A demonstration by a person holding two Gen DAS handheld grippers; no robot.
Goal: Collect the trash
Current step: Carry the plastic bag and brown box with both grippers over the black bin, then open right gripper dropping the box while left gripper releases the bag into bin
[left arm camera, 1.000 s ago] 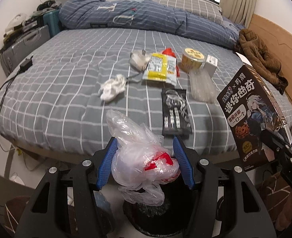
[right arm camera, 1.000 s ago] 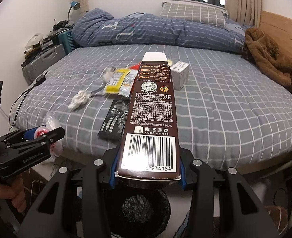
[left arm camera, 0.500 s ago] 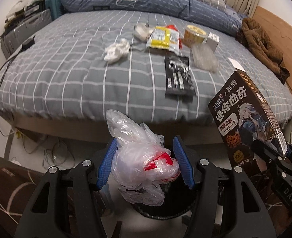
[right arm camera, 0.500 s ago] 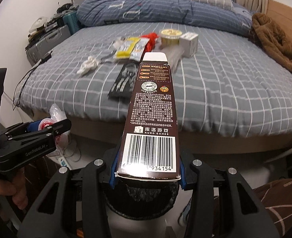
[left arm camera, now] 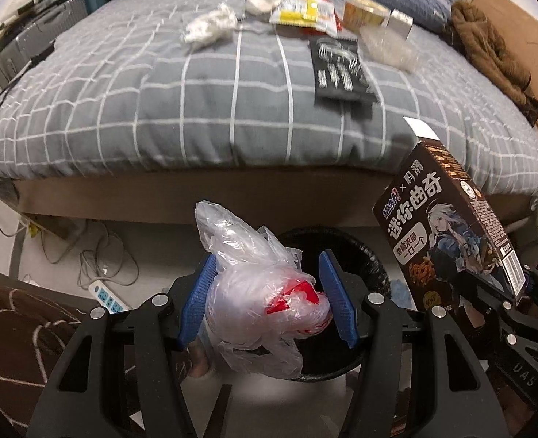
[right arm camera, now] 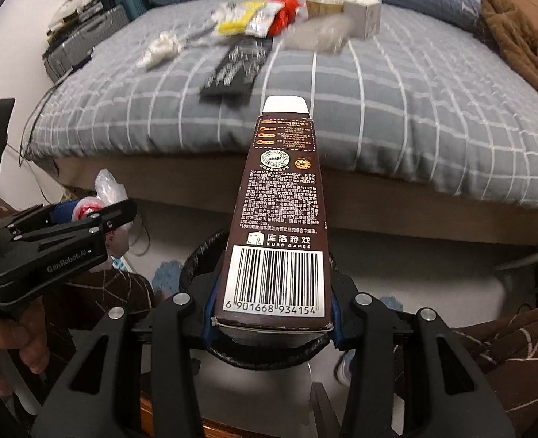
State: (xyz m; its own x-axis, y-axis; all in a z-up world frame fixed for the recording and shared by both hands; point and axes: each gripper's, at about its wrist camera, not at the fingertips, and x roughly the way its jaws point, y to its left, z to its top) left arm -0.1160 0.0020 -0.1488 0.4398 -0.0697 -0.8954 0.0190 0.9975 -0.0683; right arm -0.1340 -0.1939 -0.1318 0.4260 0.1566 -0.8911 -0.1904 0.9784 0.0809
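Observation:
My left gripper (left arm camera: 265, 299) is shut on a crumpled clear plastic bag (left arm camera: 261, 292) with a red scrap inside, just above a black-lined bin (left arm camera: 371, 255) on the floor. My right gripper (right arm camera: 272, 314) is shut on the lower end of a tall brown snack box (right arm camera: 283, 219), also over the bin's rim (right arm camera: 196, 255). That box (left arm camera: 448, 233) shows at the right of the left wrist view. On the bed lie a white tissue (left arm camera: 210, 25), a yellow packet (left arm camera: 302, 11), a black packet (left arm camera: 338, 73), a clear plastic container (left arm camera: 389, 47), a round tub (left arm camera: 364, 9) and a small white box (left arm camera: 400, 22).
The grey checked bed (left arm camera: 159, 109) fills the space beyond the bin. A brown jacket (left arm camera: 495, 51) lies at its right edge. A power strip (left arm camera: 108, 297) and cables sit on the floor at left. A suitcase (left arm camera: 31, 47) stands beside the bed. A hand (right arm camera: 10, 335) grips the left tool.
Both grippers have sunk and tipped downward, so the bed has slid up in view and the bin shows more beneath them. Both grips are unchanged.

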